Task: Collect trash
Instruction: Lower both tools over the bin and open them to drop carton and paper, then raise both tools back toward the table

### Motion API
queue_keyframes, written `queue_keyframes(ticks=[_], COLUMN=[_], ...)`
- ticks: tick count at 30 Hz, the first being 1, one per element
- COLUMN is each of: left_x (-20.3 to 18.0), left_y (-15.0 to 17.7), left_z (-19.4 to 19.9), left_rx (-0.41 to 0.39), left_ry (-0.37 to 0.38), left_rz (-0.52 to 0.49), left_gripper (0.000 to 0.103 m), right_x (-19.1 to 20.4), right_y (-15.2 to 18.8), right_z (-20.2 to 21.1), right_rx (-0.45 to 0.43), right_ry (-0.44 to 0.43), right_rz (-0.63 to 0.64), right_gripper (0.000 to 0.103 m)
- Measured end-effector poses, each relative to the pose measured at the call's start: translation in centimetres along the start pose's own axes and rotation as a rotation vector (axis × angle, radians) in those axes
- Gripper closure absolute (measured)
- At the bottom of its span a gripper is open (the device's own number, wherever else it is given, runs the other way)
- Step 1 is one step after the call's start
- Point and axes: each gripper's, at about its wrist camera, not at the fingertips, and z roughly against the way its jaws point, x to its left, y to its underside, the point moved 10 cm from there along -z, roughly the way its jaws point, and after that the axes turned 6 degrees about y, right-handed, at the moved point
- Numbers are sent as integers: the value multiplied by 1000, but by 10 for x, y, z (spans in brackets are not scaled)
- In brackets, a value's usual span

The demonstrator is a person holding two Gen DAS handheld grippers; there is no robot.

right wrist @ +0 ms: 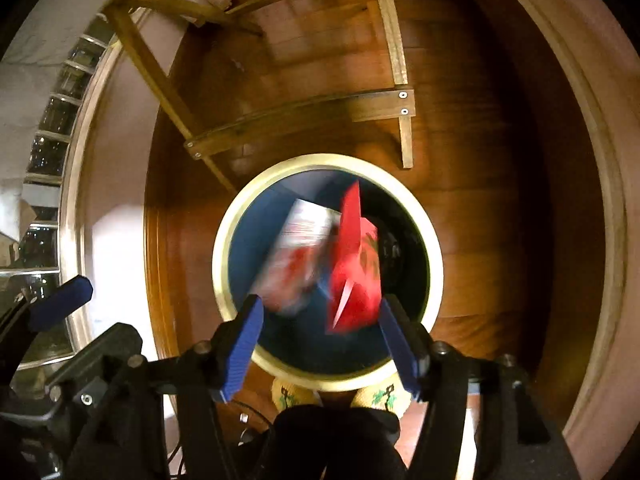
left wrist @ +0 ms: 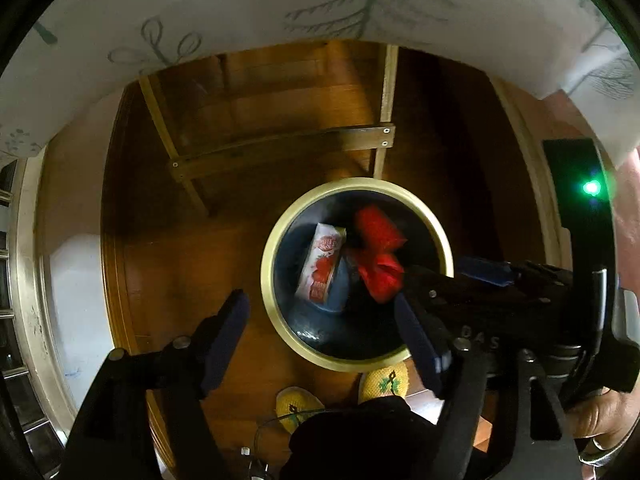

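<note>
seen from above, pointing down at a wooden floor [left wrist: 168,264]. lower left, left gripper [left wrist: 320,340] released, empty. centre, round bin [left wrist: 276,248] holding a carton [left wrist: 322,262] and red wrapper [left wrist: 378,252], likely just dropped. right gripper [right wrist: 320,344] also spread, gripping nothing, poised over the rim.

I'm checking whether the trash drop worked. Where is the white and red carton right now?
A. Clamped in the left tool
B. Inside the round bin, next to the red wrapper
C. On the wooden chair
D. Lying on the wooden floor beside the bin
B: the carton lies inside the bin beside the red wrapper, and neither open tool touches it.
</note>
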Motion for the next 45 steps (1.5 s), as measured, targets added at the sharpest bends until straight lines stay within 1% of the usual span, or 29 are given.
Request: queue_keyframes(ticks=[1, 2, 4, 5, 7, 10, 15, 16, 18, 20, 25, 27, 28, 31, 35, 38, 42, 45], left_x=[0, -1, 0, 0, 10, 17, 15, 12, 12, 10, 10, 14, 16, 24, 29, 32, 35, 35], left_y=[-1, -3, -9, -11, -17, -22, -22, -20, -20, -21, -28, -31, -35, -43, -54, -63, -73, -84], left_z=[1, 5, 14, 20, 33, 63, 136, 159, 190, 231, 329, 361, 381, 422, 462, 479, 488, 491], left_rx=[-8, -22, -47, -57, -76, -101, -143, -153, -166, -188, -266, -304, -328, -391, -458, -488, -520, -534], left_ry=[-3, -6, -16, -18, -19, -16, -9, -7, -2, 7, 34, 43, 42, 43, 54, 57, 50, 51], left_rz=[3, 6, 6, 7, 14, 26, 26, 24, 20, 12, -21, -34, -41, -57, -54, -59, -54, -48], left_gripper=[20, 20, 15, 14, 14, 14, 14, 14, 14, 14, 14, 14, 14, 14, 14, 14, 14, 14], right_x=[0, 0, 1, 1, 3, 9, 24, 29, 36, 45, 68, 78, 81, 91, 101, 108, 112, 111], right_y=[0, 0, 0, 2, 1, 4, 12, 13, 15, 16, 17, 16, 16, 12, 6, -1, -15, -30], right_z=[-2, -2, -1, 6, 13, 39, 112, 131, 162, 199, 290, 324, 339, 383, 426, 452, 474, 484], right_rx=[-1, -3, -11, -15, -24, -44, -87, -100, -120, -150, -253, -307, -335, -423, -518, -575, -628, -656], right_ry=[1, 2, 8, 9, 10, 13, 5, 5, 6, 6, 13, 21, 27, 44, 63, 87, 106, 133], right_rz=[-2, -3, -4, -5, -7, -8, -19, -19, -13, -4, 22, 31, 36, 46, 48, 51, 51, 49], right_gripper=[42, 41, 37, 34, 34, 34, 34, 34, 34, 34, 32, 27, 26, 25, 25, 24, 15, 14])
